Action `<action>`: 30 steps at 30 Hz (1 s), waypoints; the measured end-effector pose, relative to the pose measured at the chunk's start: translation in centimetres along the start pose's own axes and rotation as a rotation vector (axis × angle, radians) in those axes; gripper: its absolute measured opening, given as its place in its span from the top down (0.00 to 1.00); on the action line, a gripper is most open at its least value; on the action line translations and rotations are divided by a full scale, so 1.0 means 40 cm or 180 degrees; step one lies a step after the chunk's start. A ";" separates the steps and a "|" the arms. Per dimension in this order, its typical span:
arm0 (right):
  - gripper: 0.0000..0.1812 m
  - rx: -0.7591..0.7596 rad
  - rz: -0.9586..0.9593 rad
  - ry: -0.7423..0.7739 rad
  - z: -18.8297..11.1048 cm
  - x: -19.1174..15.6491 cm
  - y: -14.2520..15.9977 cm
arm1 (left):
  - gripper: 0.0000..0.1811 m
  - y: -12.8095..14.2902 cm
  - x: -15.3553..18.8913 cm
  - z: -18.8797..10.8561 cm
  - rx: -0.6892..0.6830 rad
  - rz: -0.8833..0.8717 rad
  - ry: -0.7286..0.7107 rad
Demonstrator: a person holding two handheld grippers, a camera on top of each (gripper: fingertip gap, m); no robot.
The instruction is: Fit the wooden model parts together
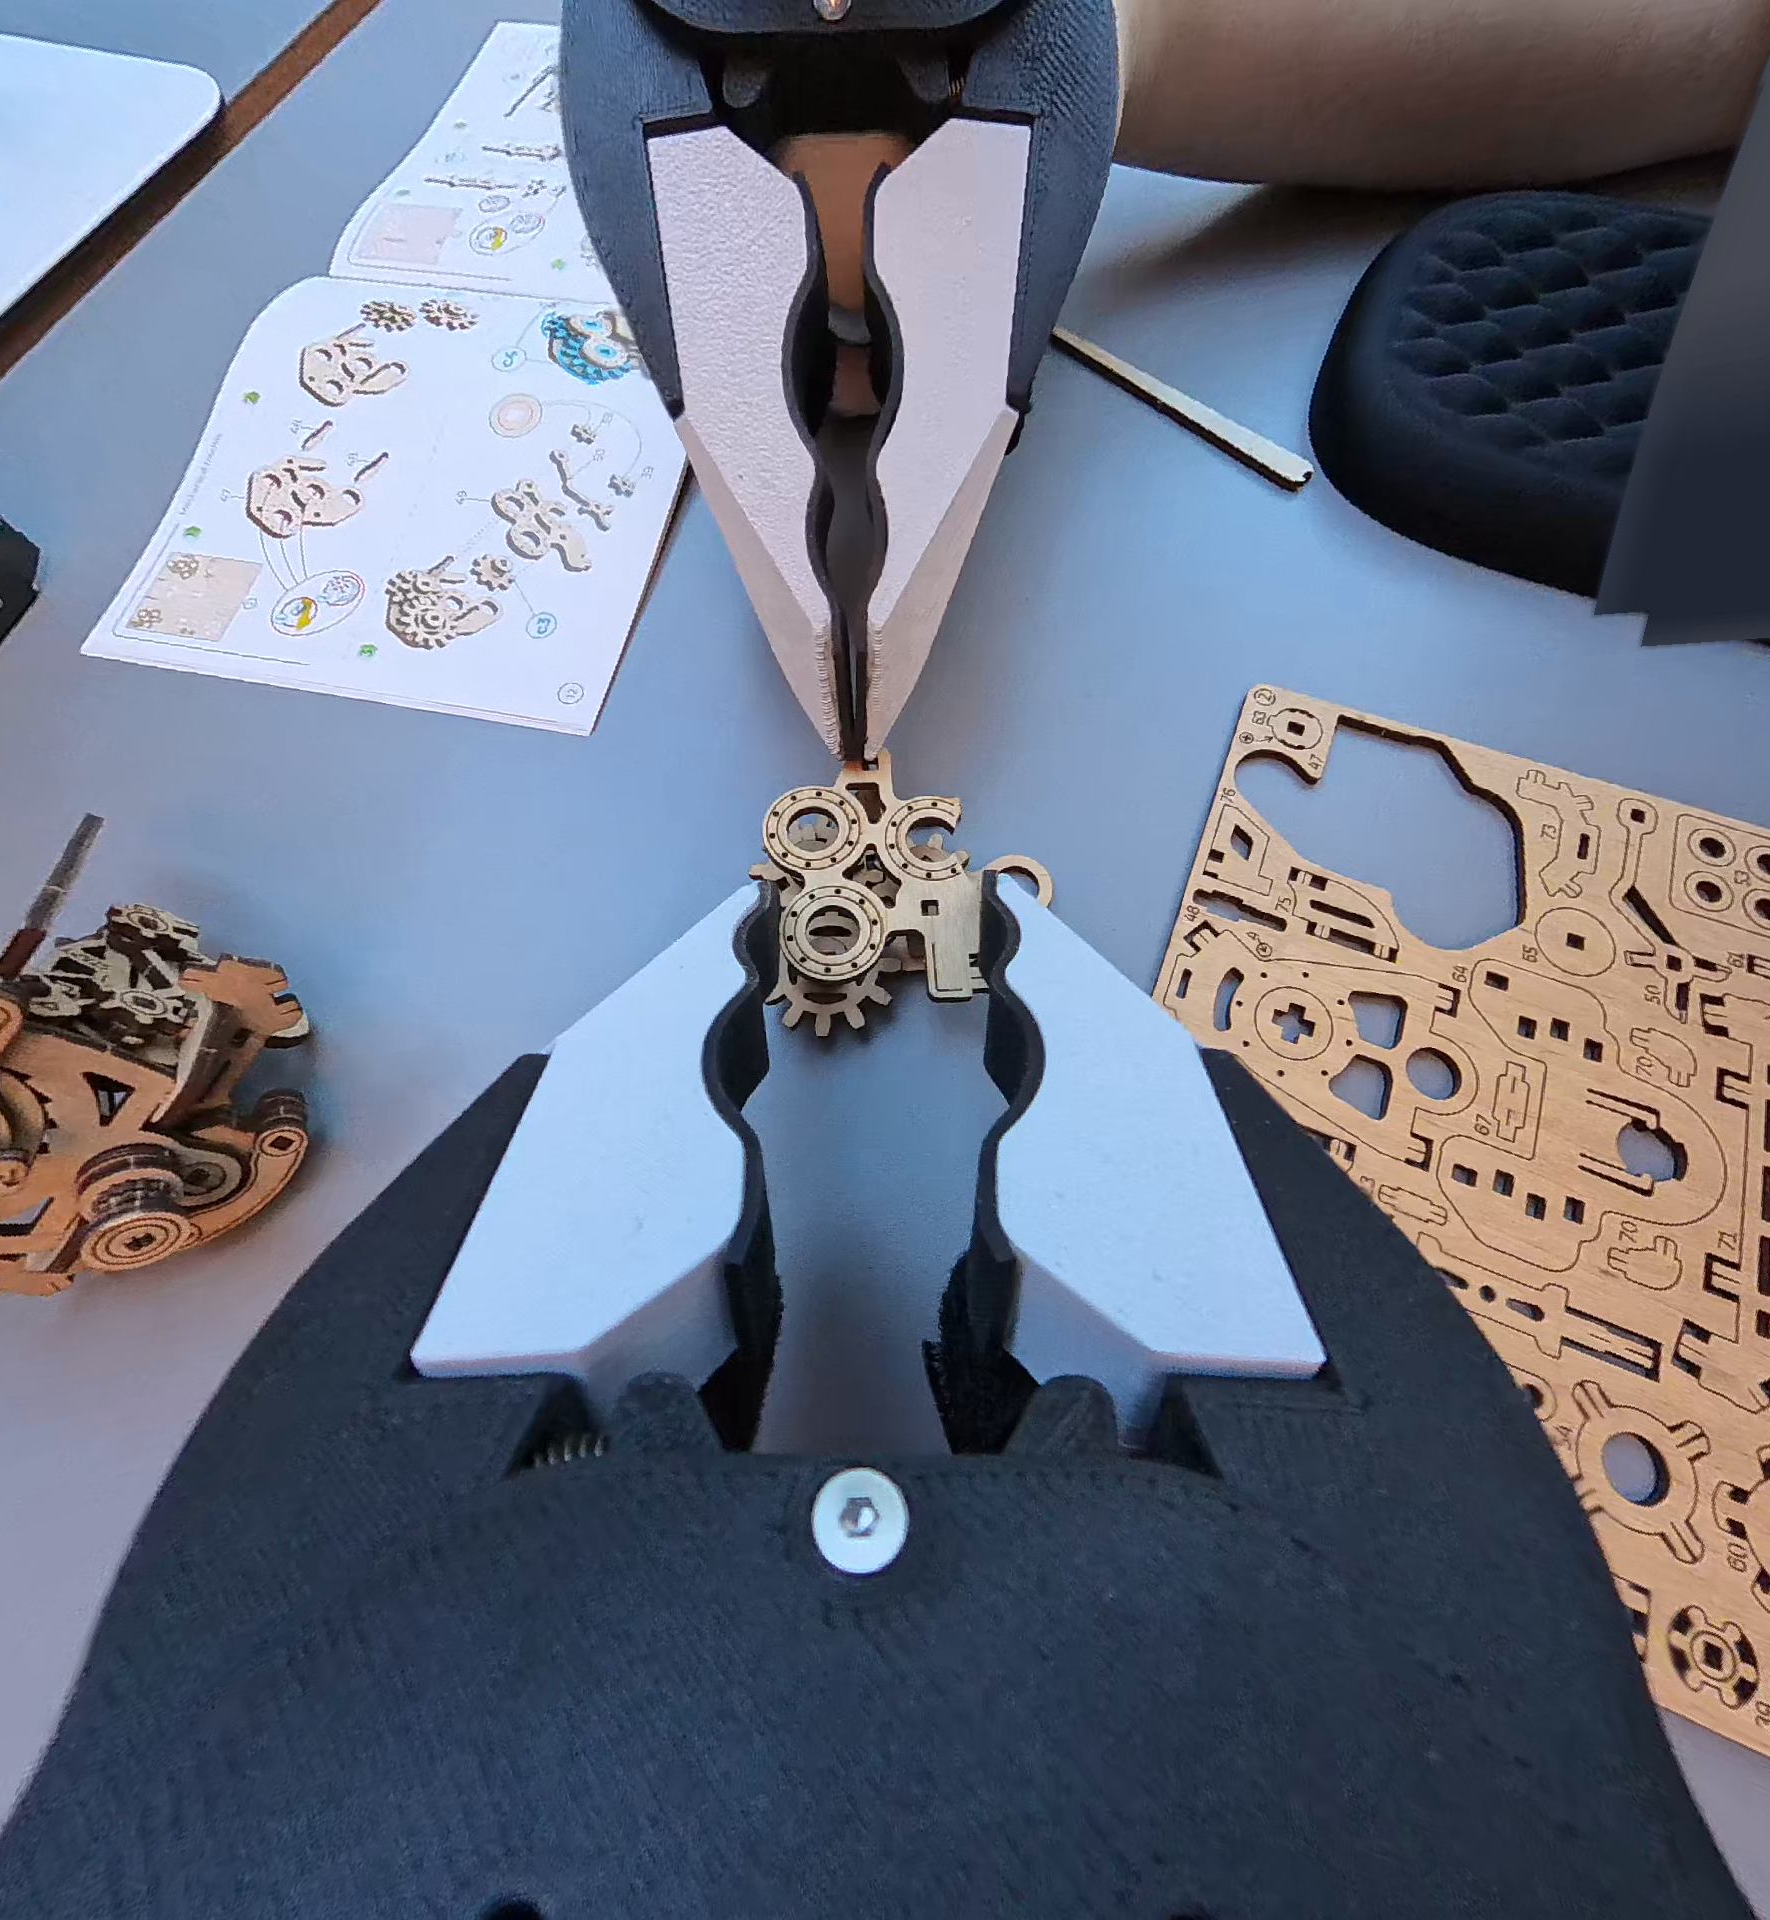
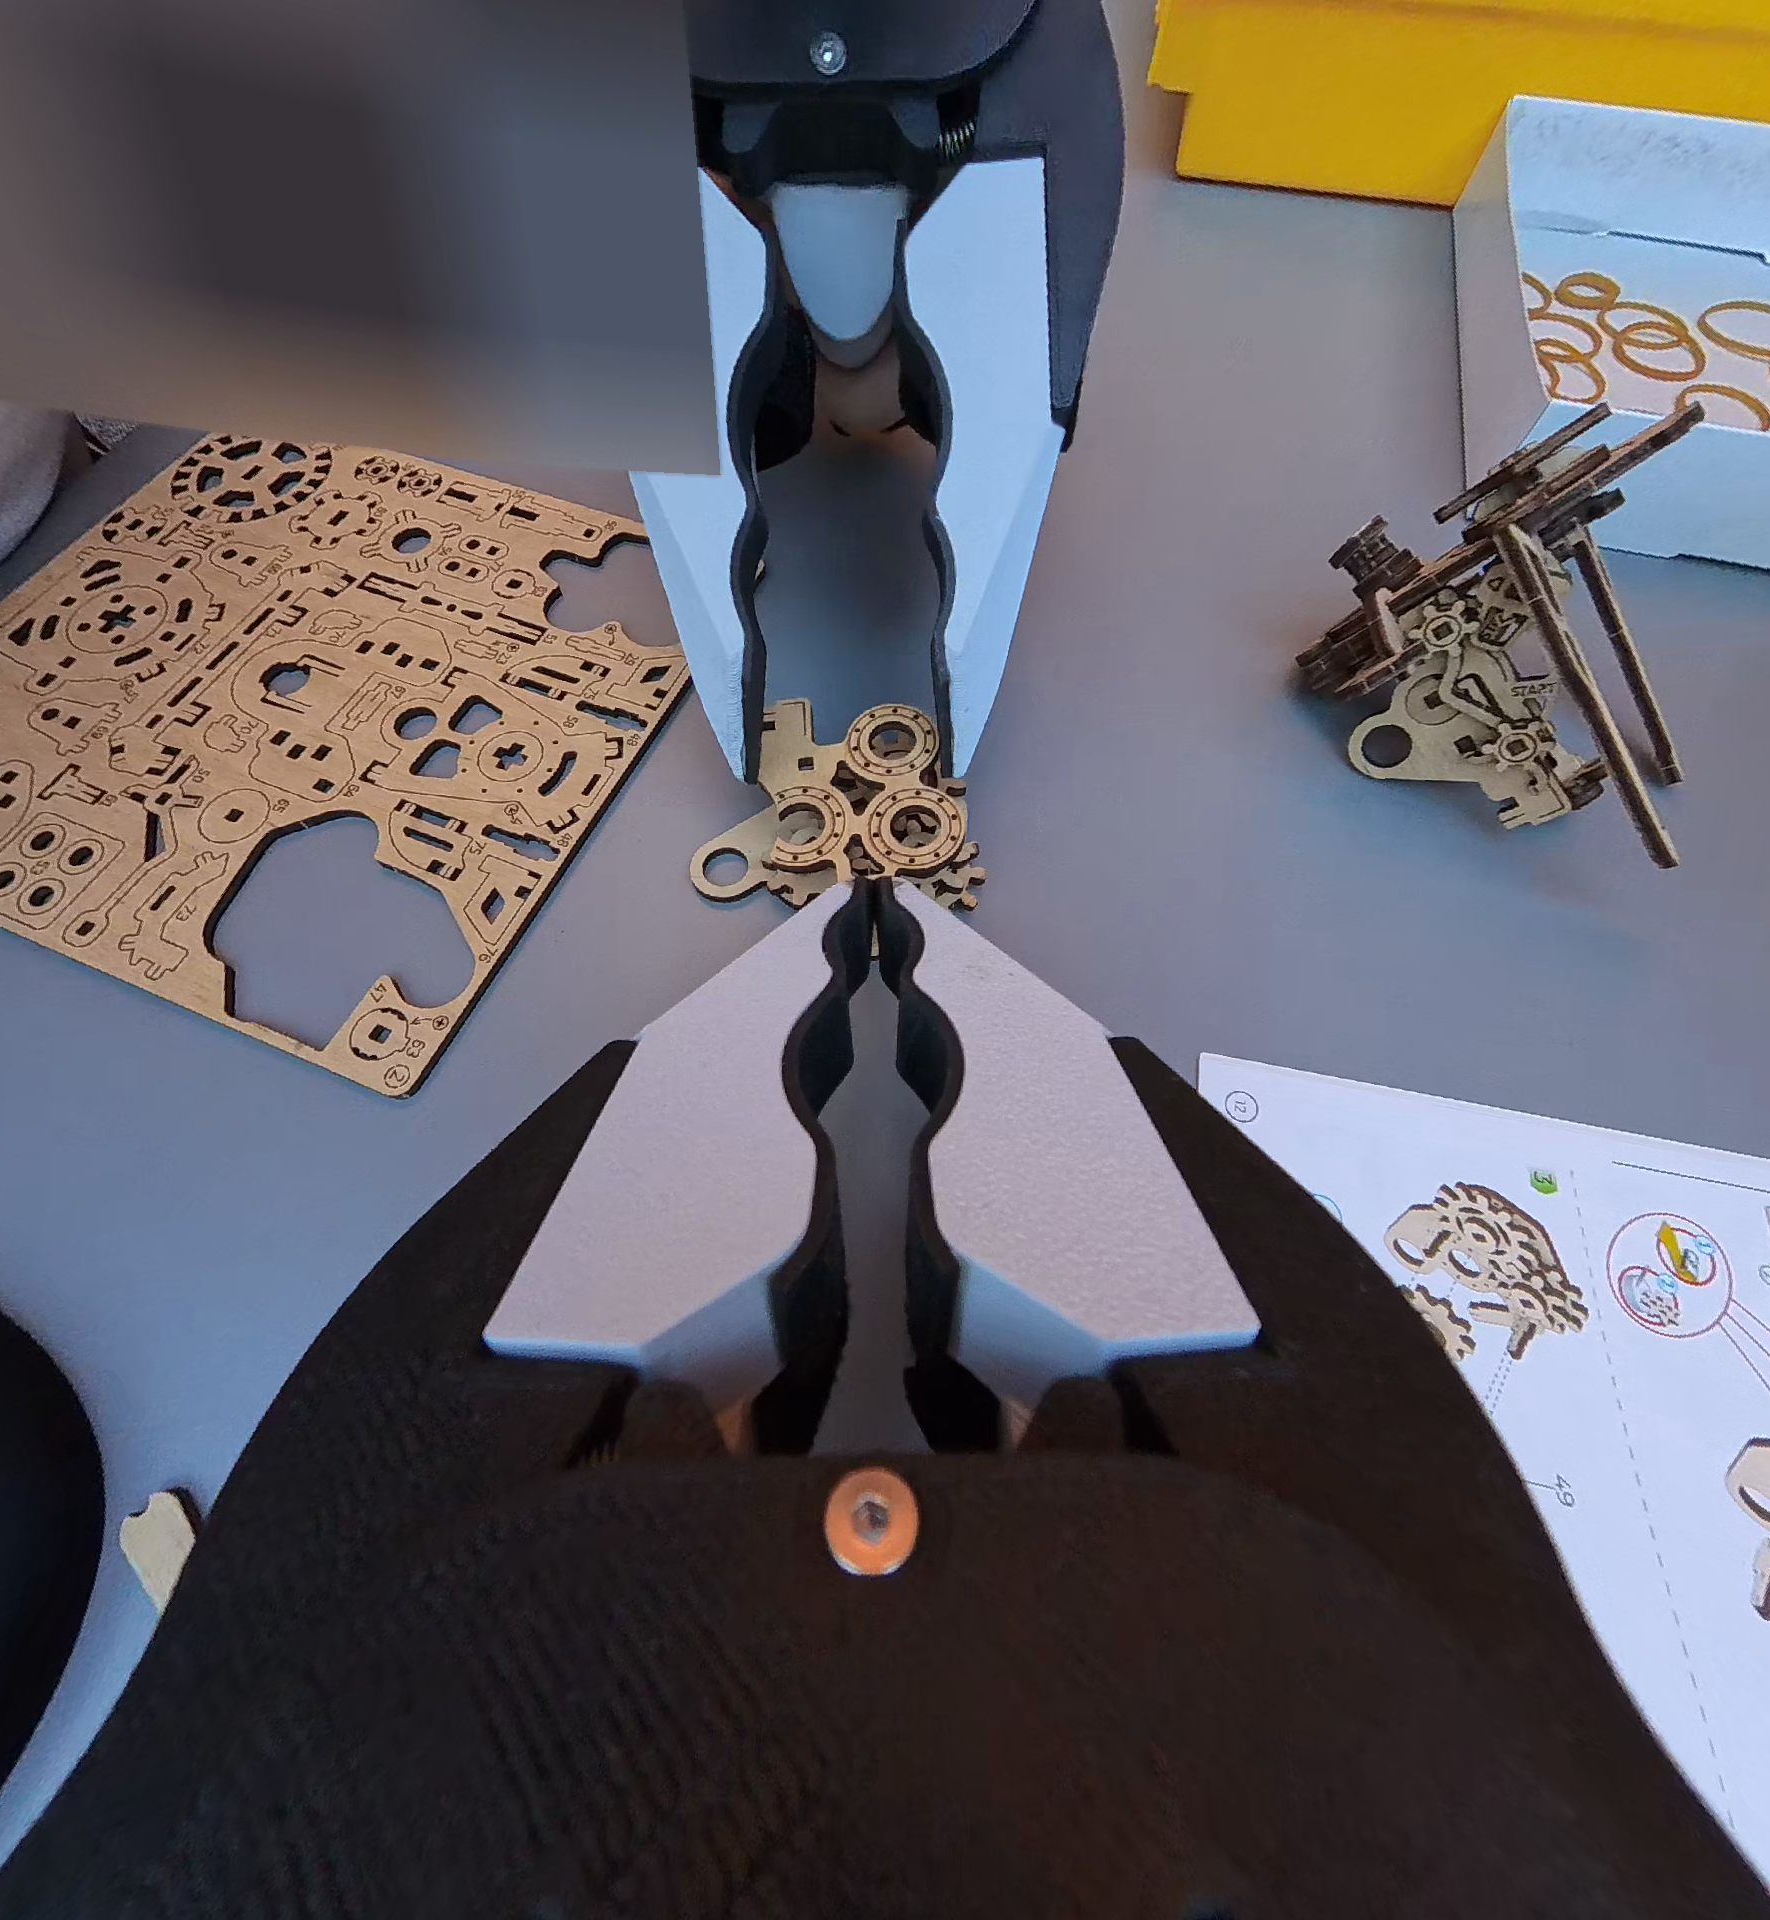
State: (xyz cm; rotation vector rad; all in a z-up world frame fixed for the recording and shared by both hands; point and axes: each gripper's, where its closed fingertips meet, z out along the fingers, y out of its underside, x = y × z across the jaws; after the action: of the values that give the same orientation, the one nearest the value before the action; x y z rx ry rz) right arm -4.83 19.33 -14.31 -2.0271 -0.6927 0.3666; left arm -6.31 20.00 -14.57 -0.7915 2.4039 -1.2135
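Observation:
A small wooden gear assembly, a flat plate with three rings and cogs, sits between my two grippers just above the grey table. My left gripper has its jaws wide apart, and its fingertips press on both sides of the assembly. My right gripper faces it, shut, and its tips pinch a small tab on the assembly's far edge. In the right wrist view the right gripper is shut at the near edge of the assembly, and the left gripper straddles it from behind.
A laser-cut plywood parts sheet lies beside the grippers. An instruction booklet lies open. A partly built wooden model stands nearby. There are also a white box of rubber bands, a black cushion and a wooden stick. Left and right tips are no more than a few centimetres apart. Both grippers' tips are roughly 15 cm from the wooden stick.

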 end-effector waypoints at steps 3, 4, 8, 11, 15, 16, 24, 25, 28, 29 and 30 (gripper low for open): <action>1.00 0.0013 0.0004 -0.0016 -0.001 -0.001 -0.001 | 0.80 0.000 0.000 0.000 0.0017 -0.0070 0.0045; 1.00 0.0013 0.0010 -0.0023 -0.001 -0.001 -0.001 | 0.80 0.000 0.000 0.000 0.0019 -0.0075 0.0048; 1.00 0.0011 0.0021 -0.0042 -0.002 -0.002 0.000 | 0.80 -0.003 -0.005 0.001 0.0023 -0.0046 -0.0019; 1.00 0.0010 0.0013 -0.0036 -0.001 -0.002 0.000 | 0.77 -0.027 -0.005 0.001 0.0172 -0.0069 -0.0001; 1.00 0.0007 0.0025 -0.0040 -0.001 -0.002 0.000 | 0.74 -0.026 -0.014 0.017 0.0099 -0.0005 -0.0045; 1.00 0.0006 0.0029 -0.0042 -0.001 -0.001 0.000 | 0.75 -0.023 -0.014 0.021 0.0070 0.0039 -0.0063; 1.00 0.0004 0.0053 -0.0057 0.000 -0.001 0.000 | 0.76 -0.023 -0.005 0.043 0.0030 0.0072 -0.0044; 1.00 0.0004 0.0055 -0.0058 0.000 -0.001 0.000 | 0.76 -0.023 -0.007 0.045 0.0023 0.0053 -0.0045; 1.00 0.0006 0.0061 -0.0057 0.000 0.000 0.000 | 0.79 -0.025 -0.010 0.047 0.0048 -0.0019 -0.0039; 1.00 0.0005 0.0064 -0.0062 -0.001 -0.001 0.000 | 0.79 -0.025 -0.009 0.049 0.0056 -0.0060 -0.0019; 1.00 0.0006 0.0066 -0.0061 -0.001 0.000 0.000 | 0.79 -0.025 -0.009 0.050 0.0066 -0.0097 0.0001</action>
State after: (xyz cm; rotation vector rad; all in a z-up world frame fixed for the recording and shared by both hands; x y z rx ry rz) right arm -4.82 19.29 -14.30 -2.0328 -0.6834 0.3991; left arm -4.68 18.50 -14.90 -0.8245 2.3839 -1.2479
